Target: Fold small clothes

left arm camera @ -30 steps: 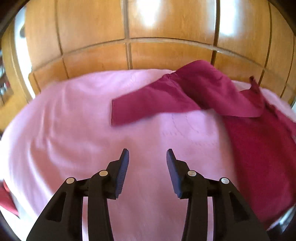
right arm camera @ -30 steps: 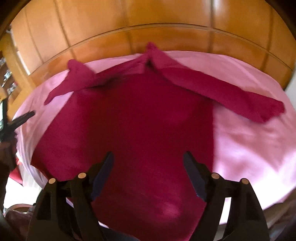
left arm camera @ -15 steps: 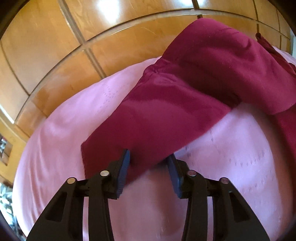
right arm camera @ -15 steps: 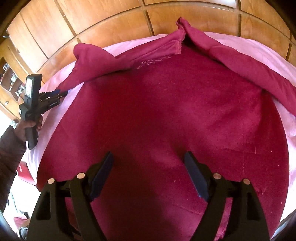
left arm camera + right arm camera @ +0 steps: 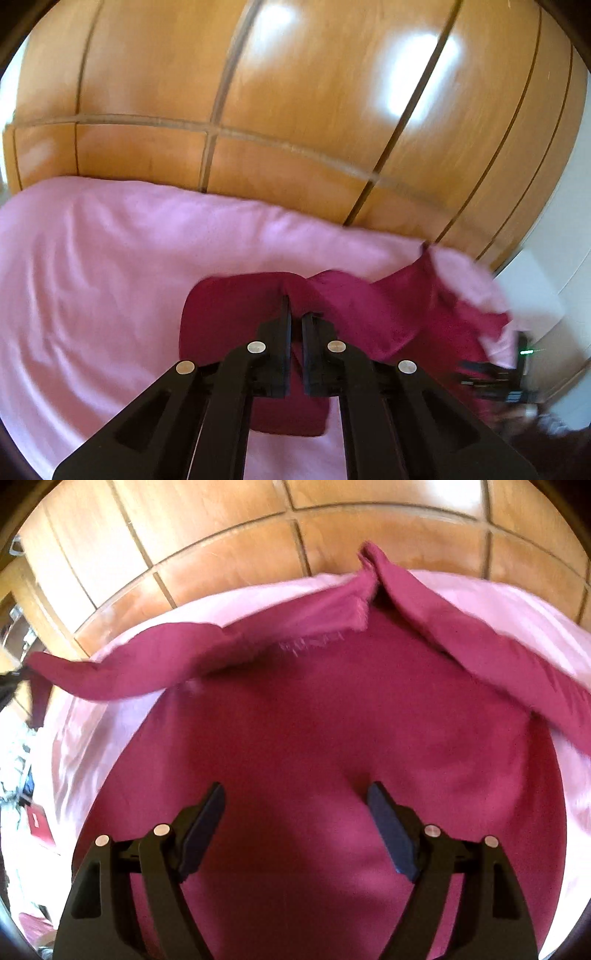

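The maroon garment (image 5: 314, 716) lies spread across a pink sheet (image 5: 110, 258) that covers the bed, its body flat and its two sleeves angled out from the neckline toward the wooden panelled wall (image 5: 295, 110) behind. It looks like a long-sleeved top, laid out front up so that the sleeves can be brought in over the body first.

The left hand-held gripper (image 5: 294, 317) is clamped together on the end of one sleeve (image 5: 236, 306), with cloth pinched between its fingers and the cuff hanging loose below them, clear of the sheet. I take that hold as the start of a fold: catching the sleeve near its end lets the whole length be carried across in one piece. From the right wrist view that same sleeve rises off the bed toward the left edge, stretched taut.

The right hand-held gripper (image 5: 295, 801) hovers low over the middle of the garment's body with its fingers well apart and nothing between them. Whether its tips touch the cloth I cannot tell. My guess is that it waits there to pin the body down so the top does not slide while the sleeve is pulled.

No basket, box or other container shows in either view; the garment rests on the sheet alone.
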